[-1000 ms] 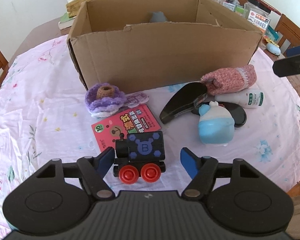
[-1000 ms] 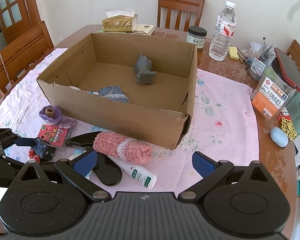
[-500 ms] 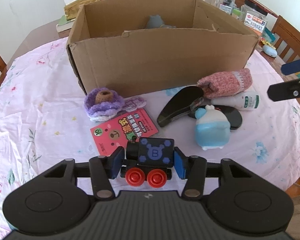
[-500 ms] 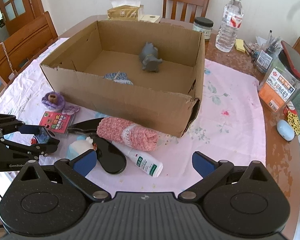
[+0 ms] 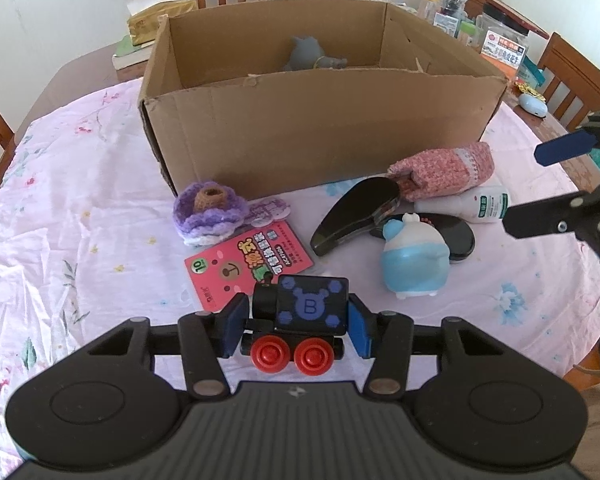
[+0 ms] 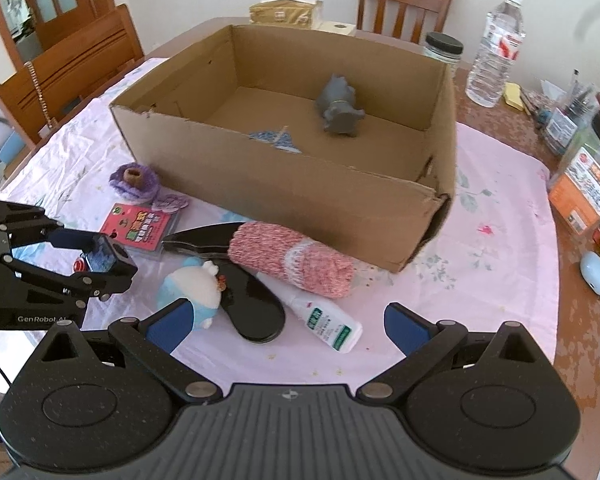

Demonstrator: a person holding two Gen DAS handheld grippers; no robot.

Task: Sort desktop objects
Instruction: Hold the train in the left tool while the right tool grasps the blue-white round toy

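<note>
Now the small black toy train with 2 red wheels and a blue "B" block [image 5: 300, 320] sits squeezed between the blue pads of the left gripper [image 5: 298, 322], whose jaws have just been closing and now press on both ends of the toy. It is in front of the open brown cardboard box [image 5: 320, 136], just at the near edge of the pink card packet [image 5: 249, 264], and appears barely clear of the pink flowered tablecloth [image 5: 80, 208], if at all.

The grip looks to catch only the ends of the body, so I judge the train could pivot or slip out if swung fast toward the box. The box's near wall stands high, so a low carry could knock the toy against it. The right gripper [image 6: 296, 326] hangs with its jaws wide and nothing in them, above the clutter in front of the box; a drift could bump the blue-and-white plush figure [image 6: 192, 290].

Counted in front of the box: 1 train, 1 card packet, 1 purple crocheted flower [image 5: 210, 212], 1 plush figure, 1 pink knitted roll [image 5: 444, 168], 1 white bottle with a green label [image 6: 324, 320], and 2 glossy black oval pieces [image 5: 352, 216]. Inside the box: 1 grey toy animal [image 6: 340, 108] and 1 blue knitted piece [image 6: 276, 140].
</note>
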